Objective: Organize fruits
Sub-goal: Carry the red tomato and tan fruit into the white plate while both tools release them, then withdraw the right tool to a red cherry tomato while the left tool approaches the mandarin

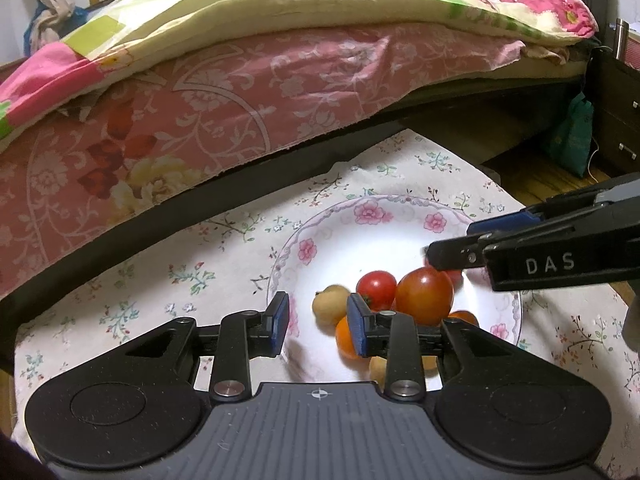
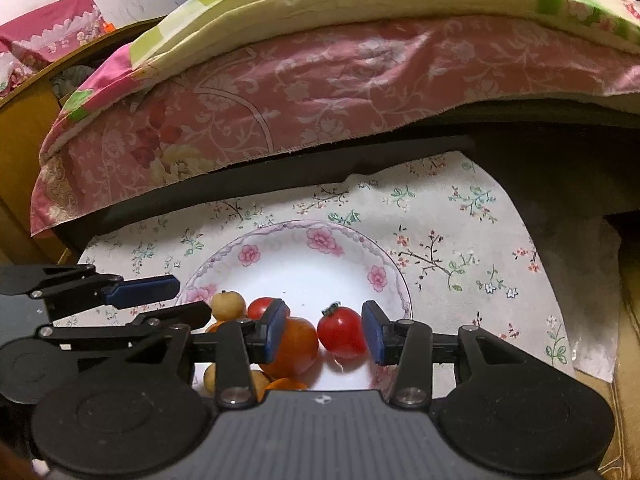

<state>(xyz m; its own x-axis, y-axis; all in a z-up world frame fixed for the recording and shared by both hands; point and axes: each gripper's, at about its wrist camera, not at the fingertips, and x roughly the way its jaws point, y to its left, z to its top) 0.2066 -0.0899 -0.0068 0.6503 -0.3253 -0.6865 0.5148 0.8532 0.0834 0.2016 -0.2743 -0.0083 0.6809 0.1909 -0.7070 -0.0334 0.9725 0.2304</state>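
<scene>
Right wrist: tomato between parted pads

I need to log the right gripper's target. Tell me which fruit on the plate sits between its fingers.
The small red tomato with the green stem, alone on the plate's right side. The other fruits cluster left of it, outside the right gripper.

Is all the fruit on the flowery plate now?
Looks nearly done: every fruit in view sits on the plate. The right tool is open around a small red tomato resting there; the left tool holds nothing. No fruit shows on the cloth.
</scene>
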